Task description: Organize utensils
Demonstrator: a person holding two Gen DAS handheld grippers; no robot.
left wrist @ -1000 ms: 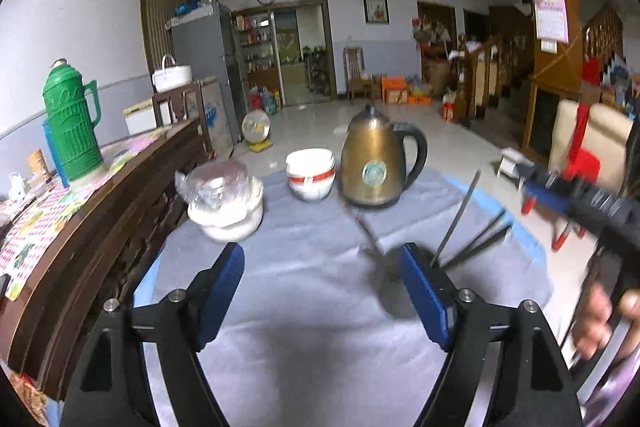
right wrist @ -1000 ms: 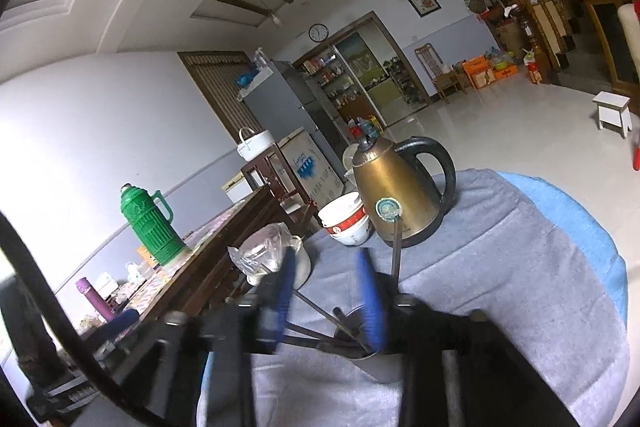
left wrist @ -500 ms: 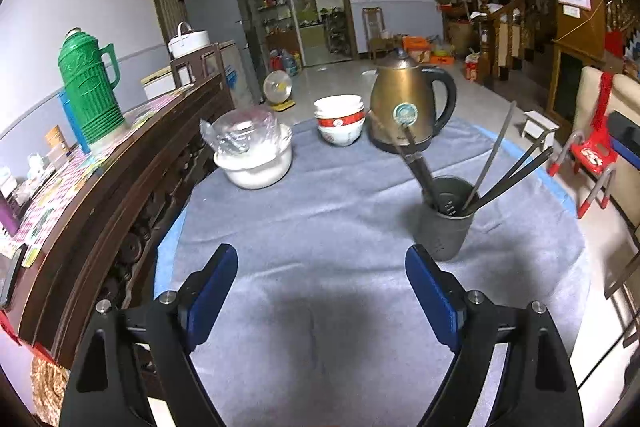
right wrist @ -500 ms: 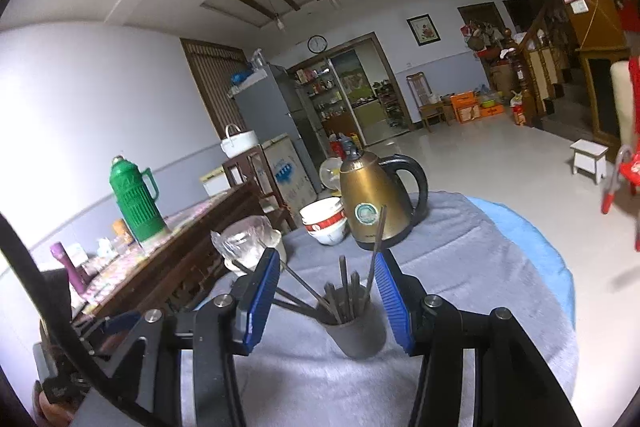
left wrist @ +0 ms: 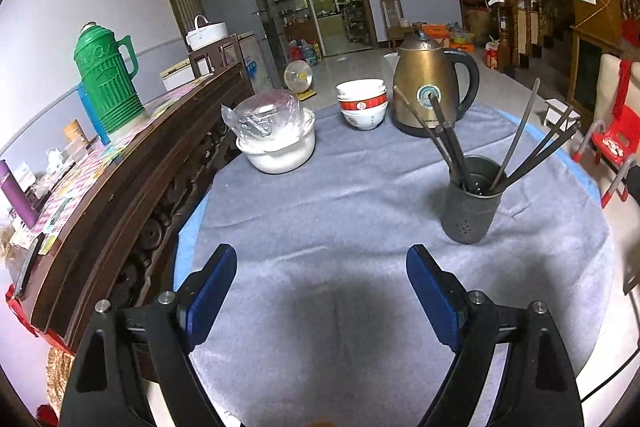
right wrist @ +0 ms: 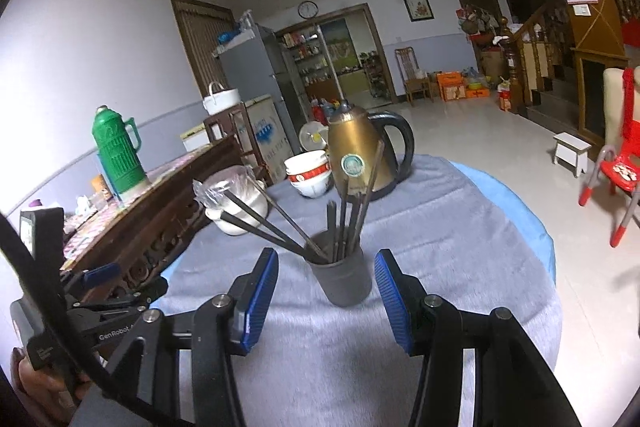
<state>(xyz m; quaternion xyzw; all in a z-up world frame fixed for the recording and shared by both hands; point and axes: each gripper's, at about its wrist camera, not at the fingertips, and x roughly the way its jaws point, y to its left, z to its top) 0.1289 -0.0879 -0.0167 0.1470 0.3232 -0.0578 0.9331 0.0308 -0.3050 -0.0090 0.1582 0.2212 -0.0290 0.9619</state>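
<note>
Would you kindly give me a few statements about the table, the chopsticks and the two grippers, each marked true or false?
1. The dark chopsticks stand in the dark grey perforated holder cup. True.
2. The right gripper is clamped on the holder cup. False: its jaws are open, with the cup apart between them.
3. The left gripper holds a chopstick. False: it is open over bare grey tablecloth.
4. The gold electric kettle lies on its side. False: it stands upright.
5. The stacked white bowls with a red band sit beside the kettle. True.
6. A plastic bag rests in the big white bowl. True.
</note>
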